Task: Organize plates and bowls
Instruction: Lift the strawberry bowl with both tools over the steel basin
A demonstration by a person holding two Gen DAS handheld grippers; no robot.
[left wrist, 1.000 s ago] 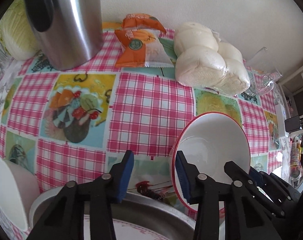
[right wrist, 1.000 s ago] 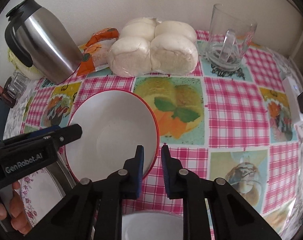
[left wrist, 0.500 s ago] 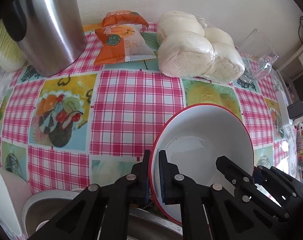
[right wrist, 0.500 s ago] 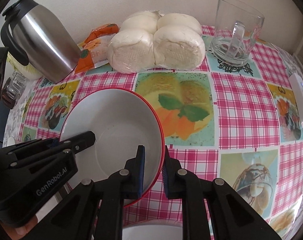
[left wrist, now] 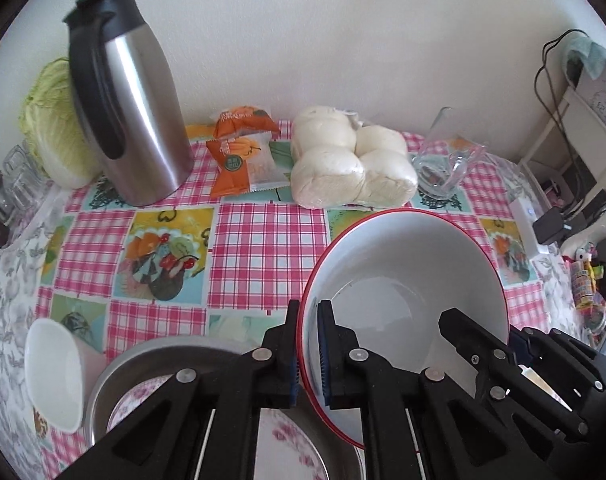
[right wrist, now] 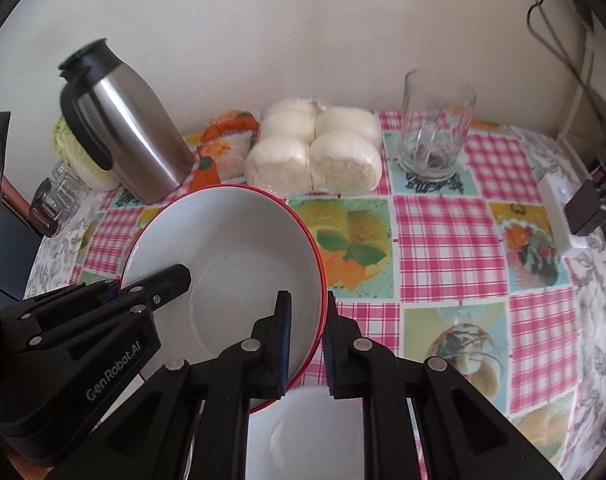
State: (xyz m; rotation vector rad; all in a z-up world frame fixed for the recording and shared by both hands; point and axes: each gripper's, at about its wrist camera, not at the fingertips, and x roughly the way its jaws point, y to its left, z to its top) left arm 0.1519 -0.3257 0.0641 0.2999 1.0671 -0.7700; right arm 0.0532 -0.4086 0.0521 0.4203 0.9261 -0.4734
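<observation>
A large white bowl with a red rim (left wrist: 407, 276) hangs tilted above the table, held from both sides. My left gripper (left wrist: 307, 348) is shut on its left rim. My right gripper (right wrist: 307, 344) straddles its right rim, pads close on either side; the bowl also shows in the right wrist view (right wrist: 227, 256). Below the left gripper a metal basin (left wrist: 143, 364) holds a floral plate (left wrist: 287, 440). A small white bowl (left wrist: 53, 372) lies on its side left of the basin. Another white bowl (right wrist: 307, 436) sits under the right gripper.
A steel thermos jug (left wrist: 127, 120), orange snack packets (left wrist: 239, 152), a bag of white buns (left wrist: 351, 160) and a glass mug (left wrist: 447, 164) stand along the wall. A cabbage (left wrist: 51, 128) and glasses (left wrist: 11, 188) are far left. A white device (right wrist: 559, 216) lies at the right edge.
My left gripper closed on the bowl's left rim. Both grippers lifted the bowl off the table and pulled back, so more of the wall and table shows.
</observation>
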